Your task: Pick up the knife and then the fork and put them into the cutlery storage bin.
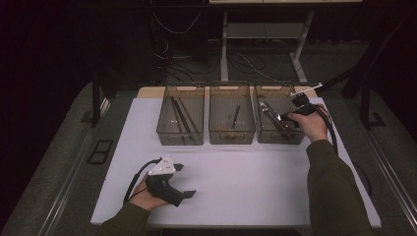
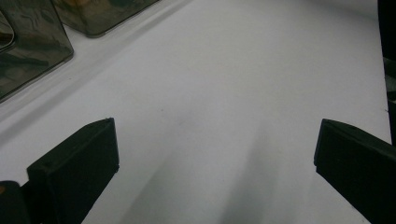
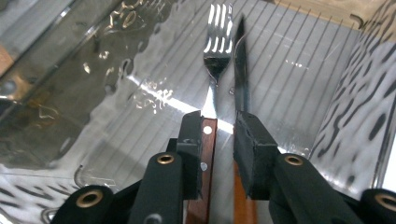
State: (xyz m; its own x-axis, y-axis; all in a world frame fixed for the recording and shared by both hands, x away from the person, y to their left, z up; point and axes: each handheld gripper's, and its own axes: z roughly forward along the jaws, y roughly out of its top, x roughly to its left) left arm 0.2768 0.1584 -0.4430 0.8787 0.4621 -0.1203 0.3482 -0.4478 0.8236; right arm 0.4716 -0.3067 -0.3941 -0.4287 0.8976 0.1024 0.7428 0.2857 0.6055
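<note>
Between the right gripper's jaws, down in the rightmost bin, sits a wood-handled fork with a knife just beside it, jaws not yet clamped, so I'd squeeze only the fork handle while the left gripper rests open.

The right gripper hides the wooden handles of the fork and knife, which the bottom edge cuts off.
</note>
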